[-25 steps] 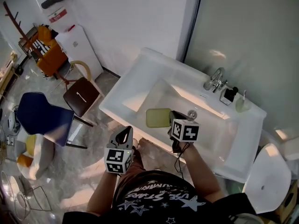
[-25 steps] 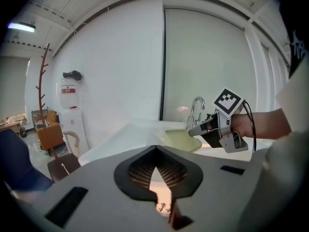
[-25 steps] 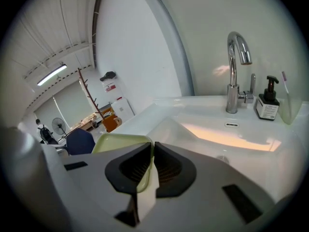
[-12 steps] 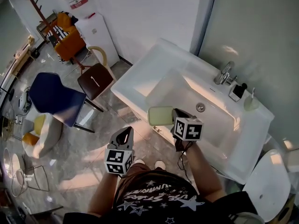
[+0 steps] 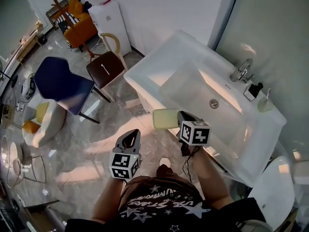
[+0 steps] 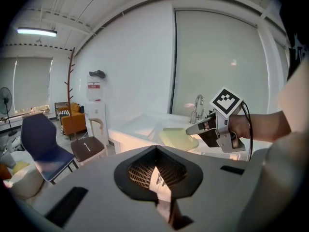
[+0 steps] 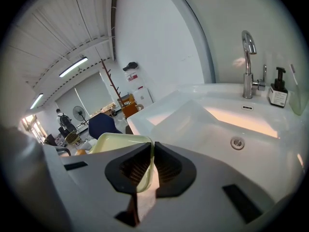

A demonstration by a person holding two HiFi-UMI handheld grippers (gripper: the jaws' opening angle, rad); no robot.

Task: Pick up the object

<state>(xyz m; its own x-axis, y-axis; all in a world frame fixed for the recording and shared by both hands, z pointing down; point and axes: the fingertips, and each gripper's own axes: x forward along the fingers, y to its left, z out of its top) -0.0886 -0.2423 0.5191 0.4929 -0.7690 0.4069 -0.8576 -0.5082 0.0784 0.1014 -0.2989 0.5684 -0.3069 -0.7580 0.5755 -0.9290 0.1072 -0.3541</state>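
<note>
The dish (image 5: 164,118), a shallow pale-green rectangle, is gripped at one rim by the right tool (image 5: 180,116). In the right gripper view the jaws are seen closed on that thin rim, and the dish extends forward and to the left of them. The dish is held in the air, roughly level, by the front rim of the washbasin (image 5: 145,64), resting on nothing. Its long axis is judged to run away from the jaws. The left tool (image 5: 131,138) is closed on nothing and is held apart from the dish, the right hand being the nearer. The lift is judged complete. Sag about the gripped rim is to be watched.
</note>
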